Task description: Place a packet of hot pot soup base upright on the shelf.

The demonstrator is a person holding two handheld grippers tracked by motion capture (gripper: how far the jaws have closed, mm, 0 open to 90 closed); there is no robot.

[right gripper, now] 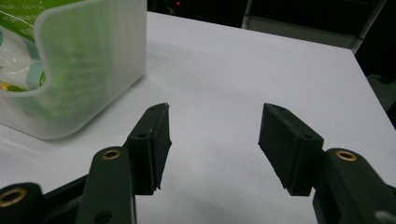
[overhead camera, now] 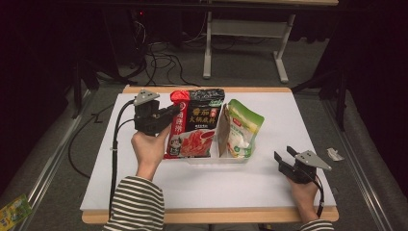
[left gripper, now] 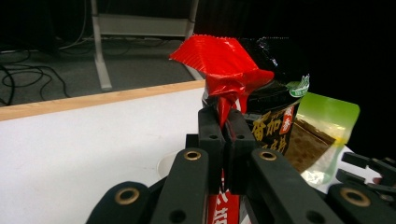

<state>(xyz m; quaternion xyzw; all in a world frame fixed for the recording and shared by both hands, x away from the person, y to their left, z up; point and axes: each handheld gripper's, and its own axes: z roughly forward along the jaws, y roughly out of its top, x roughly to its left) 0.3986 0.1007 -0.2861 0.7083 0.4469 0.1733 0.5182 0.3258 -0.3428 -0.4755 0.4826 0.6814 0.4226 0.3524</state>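
Starting at the left side of the white table top (overhead camera: 67, 183): there's a wide bare strip of it between the table's left edge and the left hand (overhead camera: 149, 147), crossed by the black cable (overhead camera: 115, 144) trailing back toward the near edge. That hand, in a striped sleeve (overhead camera: 134, 204), holds the left gripper (overhead camera: 176, 109) up beside the bin. In the left gripper view its jaws are pinched tight on the crumpled red top corner of the red-and-black hotpot seasoning pouch (left gripper: 252, 102), so it's definitely grasping that pack.

The pouch stands upright in the left compartment of a clear plastic bin (overhead camera: 214, 161) sitting mid-table. A brown cardboard divider (overhead camera: 223, 130) splits the bin, and a green-and-white pouch (overhead camera: 243, 127) leans in the right compartment, its top tilted out to the right.

Right of the bin there's another decent patch of bare white surface. The right gripper (overhead camera: 284, 156) sits low there, near the front right corner, well apart from the bin in the high view. The right gripper view shows its jaws spread wide with nothing between them, just table, and the bin's rounded frosted corner (right gripper: 88, 70) up at the left. The far edge of the table has its wooden trim (overhead camera: 207, 89) showing, with open surface behind the bin too.
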